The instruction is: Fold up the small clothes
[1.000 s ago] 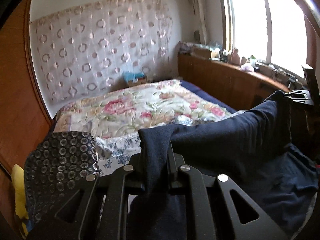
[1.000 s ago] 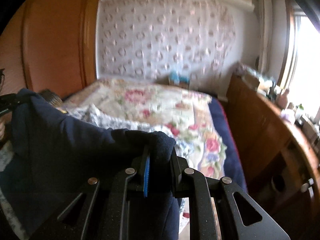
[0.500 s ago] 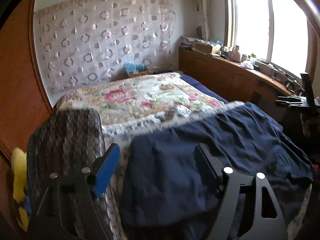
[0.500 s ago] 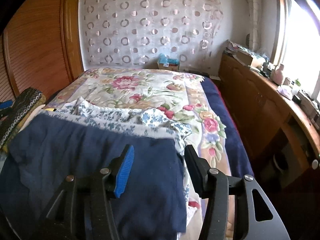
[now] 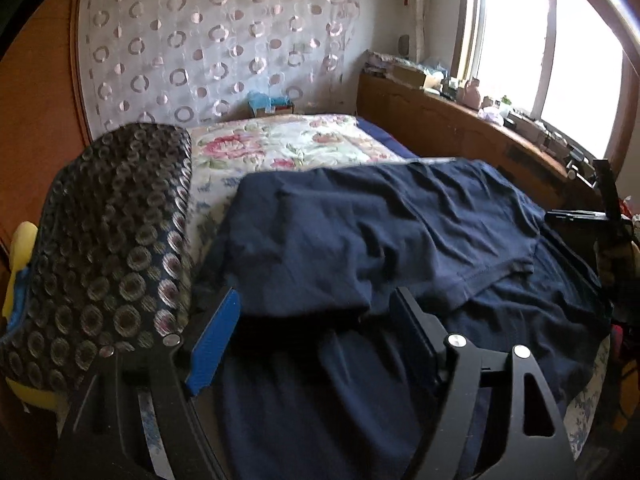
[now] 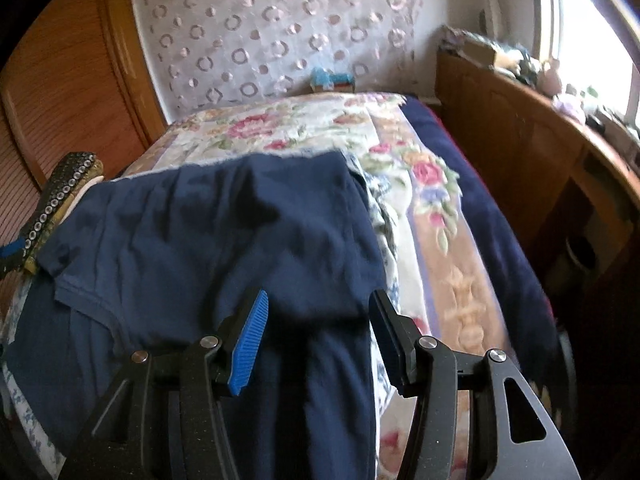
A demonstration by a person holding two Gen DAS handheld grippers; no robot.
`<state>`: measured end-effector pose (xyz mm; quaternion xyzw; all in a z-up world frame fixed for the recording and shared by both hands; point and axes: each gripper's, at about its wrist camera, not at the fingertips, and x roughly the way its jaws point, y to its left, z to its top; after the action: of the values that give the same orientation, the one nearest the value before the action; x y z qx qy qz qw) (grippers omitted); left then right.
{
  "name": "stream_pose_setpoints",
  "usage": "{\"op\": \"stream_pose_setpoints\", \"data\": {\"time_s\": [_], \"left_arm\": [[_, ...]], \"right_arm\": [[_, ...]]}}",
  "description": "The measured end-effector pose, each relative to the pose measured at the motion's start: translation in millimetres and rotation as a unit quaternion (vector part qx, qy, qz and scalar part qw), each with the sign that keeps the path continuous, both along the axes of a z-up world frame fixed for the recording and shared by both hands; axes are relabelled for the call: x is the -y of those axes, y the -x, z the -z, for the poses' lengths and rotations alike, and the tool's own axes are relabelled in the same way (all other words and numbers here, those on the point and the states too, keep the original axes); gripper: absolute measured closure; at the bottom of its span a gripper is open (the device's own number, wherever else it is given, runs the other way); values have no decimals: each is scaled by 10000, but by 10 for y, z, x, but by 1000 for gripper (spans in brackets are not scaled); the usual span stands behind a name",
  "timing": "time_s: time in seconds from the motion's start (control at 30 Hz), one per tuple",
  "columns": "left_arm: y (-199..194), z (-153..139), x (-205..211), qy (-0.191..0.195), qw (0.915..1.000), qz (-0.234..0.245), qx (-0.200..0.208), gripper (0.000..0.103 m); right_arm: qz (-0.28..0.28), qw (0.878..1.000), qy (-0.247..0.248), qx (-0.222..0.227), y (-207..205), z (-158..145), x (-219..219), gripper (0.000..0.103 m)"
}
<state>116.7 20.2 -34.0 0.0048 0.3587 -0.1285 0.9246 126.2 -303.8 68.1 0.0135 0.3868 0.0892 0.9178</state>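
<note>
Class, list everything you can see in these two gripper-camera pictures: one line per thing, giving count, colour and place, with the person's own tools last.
Garment: one, navy, folded over on the bed's near end.
Quilt: one, floral cream and pink, covering the bed.
Cushion: one, dark with ring pattern, left of the garment.
Curtain: one, pale with circles, on the wall behind the bed.
Cabinet: one, brown wood, right of the bed.
Window: one, bright, above the cabinet.
Left gripper: one, black, fingers open over the garment.
Right gripper: one, black, fingers open over the garment.

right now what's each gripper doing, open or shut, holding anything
Left gripper: open, holding nothing, above the navy garment.
Right gripper: open, holding nothing, over the same garment's folded edge.
</note>
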Motion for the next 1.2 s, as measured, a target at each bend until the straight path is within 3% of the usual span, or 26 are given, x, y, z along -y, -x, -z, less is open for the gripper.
{"op": "stream_pose_setpoints", "data": {"time_s": [0.33, 0.57, 0.67, 0.8, 0.97, 1.1, 1.2], "left_arm": [[-69, 165, 118, -34, 9990, 31, -450, 25], [-73, 247, 201, -8, 9975, 53, -703, 33], [-92, 316, 249, 50, 9962, 113, -863, 44], [-121, 331, 296, -11, 9965, 30, -840, 44], [-233, 233, 165, 595, 9949, -170, -802, 44], [-307, 215, 128, 752, 9938, -341, -749, 46], [-356, 251, 137, 770, 9930, -451, -779, 67]], "right_arm": [[-146, 9993, -282, -177, -106, -20, -58, 49], [-144, 9996, -171, -175, -155, 81, -54, 49], [-138, 9996, -162, -160, -138, 82, -36, 49], [-123, 9997, -146, -148, -126, 104, -76, 49], [-110, 9997, -165, -137, -145, 112, -108, 49], [-105, 9993, -332, -163, -171, 104, -74, 49], [-68, 9993, -341, -150, -194, 106, -78, 49]]}}
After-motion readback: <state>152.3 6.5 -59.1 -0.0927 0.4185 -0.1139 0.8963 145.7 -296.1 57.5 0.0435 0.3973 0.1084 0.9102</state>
